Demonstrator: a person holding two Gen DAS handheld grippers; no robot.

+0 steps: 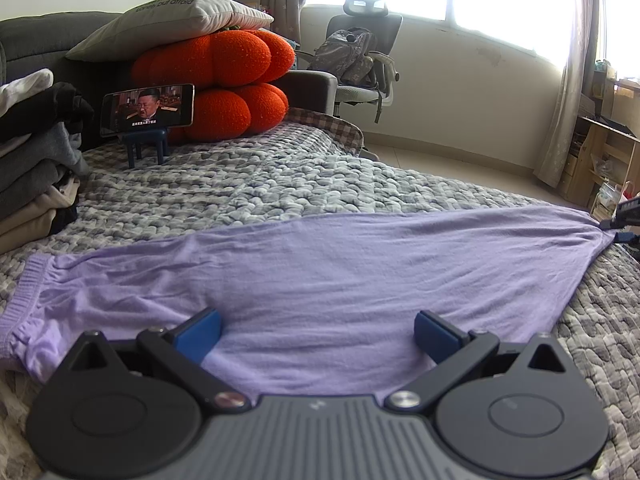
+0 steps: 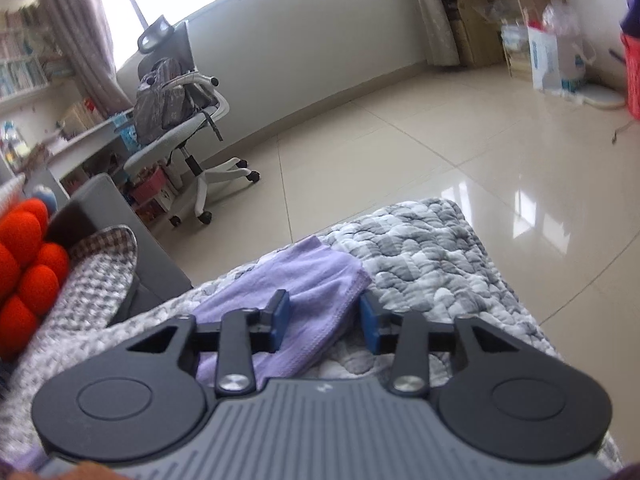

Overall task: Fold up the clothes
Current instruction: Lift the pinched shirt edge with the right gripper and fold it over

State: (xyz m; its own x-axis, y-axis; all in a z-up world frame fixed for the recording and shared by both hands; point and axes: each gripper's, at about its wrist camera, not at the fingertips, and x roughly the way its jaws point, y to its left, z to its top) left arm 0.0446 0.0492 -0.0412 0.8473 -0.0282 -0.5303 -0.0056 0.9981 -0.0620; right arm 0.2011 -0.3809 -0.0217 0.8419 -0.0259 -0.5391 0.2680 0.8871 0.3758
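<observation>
A lilac garment (image 1: 320, 264) lies spread flat across the grey quilted bed (image 1: 248, 184), with a ribbed cuff (image 1: 28, 284) at its left end. My left gripper (image 1: 318, 336) hovers low over the garment's near edge, jaws wide apart and nothing between them. In the left wrist view my right gripper (image 1: 624, 220) sits at the garment's tapered right end. In the right wrist view that gripper (image 2: 326, 318) stands open. The garment's hemmed end (image 2: 308, 292) lies between the blue pads (image 2: 282, 316), which do not press on it.
A stack of folded clothes (image 1: 32, 168) stands at the left. Behind it are a phone on a blue stand (image 1: 148, 110) and orange cushions (image 1: 224, 80) under a white pillow (image 1: 172, 20). The bed corner (image 2: 460, 248) drops to tiled floor (image 2: 440, 152). An office chair (image 2: 180, 120) stands beyond.
</observation>
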